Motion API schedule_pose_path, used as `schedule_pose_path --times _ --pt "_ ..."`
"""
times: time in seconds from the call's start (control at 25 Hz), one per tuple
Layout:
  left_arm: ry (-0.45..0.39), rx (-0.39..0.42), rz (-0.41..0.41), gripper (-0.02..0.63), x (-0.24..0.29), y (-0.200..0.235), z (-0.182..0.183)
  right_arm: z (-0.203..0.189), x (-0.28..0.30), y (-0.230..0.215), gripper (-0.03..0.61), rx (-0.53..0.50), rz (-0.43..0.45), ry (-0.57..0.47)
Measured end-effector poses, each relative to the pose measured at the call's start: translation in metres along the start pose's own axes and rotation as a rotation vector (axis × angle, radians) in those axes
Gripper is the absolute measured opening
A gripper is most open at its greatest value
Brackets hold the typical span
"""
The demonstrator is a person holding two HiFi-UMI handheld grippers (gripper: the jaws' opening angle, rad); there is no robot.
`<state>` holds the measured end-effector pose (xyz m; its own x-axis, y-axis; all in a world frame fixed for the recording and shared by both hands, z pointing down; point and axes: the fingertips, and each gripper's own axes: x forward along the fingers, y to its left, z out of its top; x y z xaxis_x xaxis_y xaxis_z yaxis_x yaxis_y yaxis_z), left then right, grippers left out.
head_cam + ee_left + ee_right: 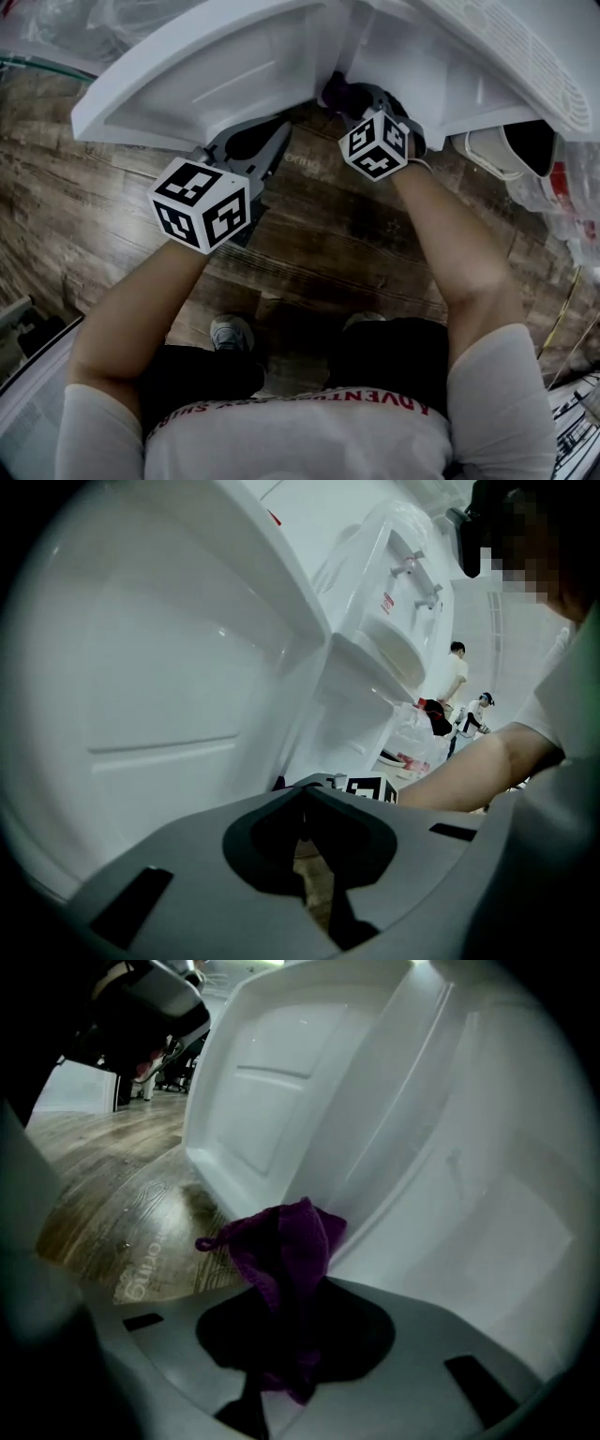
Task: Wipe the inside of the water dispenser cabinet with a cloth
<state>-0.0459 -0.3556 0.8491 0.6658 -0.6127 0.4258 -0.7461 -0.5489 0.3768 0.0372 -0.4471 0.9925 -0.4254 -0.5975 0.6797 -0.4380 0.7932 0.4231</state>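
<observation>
The white water dispenser (450, 56) stands at the top of the head view, its cabinet door (216, 75) swung open to the left. My right gripper (349, 101) is shut on a purple cloth (336, 92) and holds it at the cabinet's opening, by the door's hinge side. In the right gripper view the cloth (286, 1246) bunches up out of the jaws against the white inner wall (469, 1194). My left gripper (270, 142) is shut on nothing, just under the door's lower edge. Its view shows the door's inner panel (159, 686) close ahead.
Wood-pattern floor (309, 244) lies below. My legs and shoes (232, 333) stand near the dispenser. A white cup-like container (511, 150) and plastic-wrapped items (562, 202) sit at the right. The dispenser's taps (417, 578) and distant people (457, 672) show in the left gripper view.
</observation>
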Motion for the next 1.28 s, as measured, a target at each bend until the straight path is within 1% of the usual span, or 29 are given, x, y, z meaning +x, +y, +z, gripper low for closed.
schedule_pose_path --times 0.16,0.24,0.48,0.8,1.04,1.16,1.28 --pt "-0.003 0.012 0.018 0.028 0.001 0.005 0.001 -0.002 0.002 0.002 0.098 -0.011 0.001 0.002" --pt "0.002 0.025 0.02 0.028 0.001 0.006 0.0 -0.004 0.002 0.002 0.098 -0.022 0.0 0.005" --pt "0.005 0.024 0.016 0.028 0.0 0.005 -0.002 -0.008 -0.002 0.0 0.098 -0.049 -0.008 0.02" --pt "0.003 0.047 -0.001 0.028 0.003 -0.005 -0.001 -0.038 -0.02 -0.009 0.098 -0.032 -0.043 0.084" --pt "0.002 0.055 -0.016 0.028 0.007 -0.017 0.001 -0.076 -0.041 -0.018 0.098 0.016 -0.073 0.145" --pt "-0.001 0.069 -0.012 0.028 0.008 -0.022 0.0 -0.096 -0.053 -0.027 0.098 0.064 -0.099 0.175" --pt "0.005 0.067 -0.012 0.028 0.01 -0.025 -0.002 -0.109 -0.063 -0.034 0.098 0.113 -0.128 0.203"
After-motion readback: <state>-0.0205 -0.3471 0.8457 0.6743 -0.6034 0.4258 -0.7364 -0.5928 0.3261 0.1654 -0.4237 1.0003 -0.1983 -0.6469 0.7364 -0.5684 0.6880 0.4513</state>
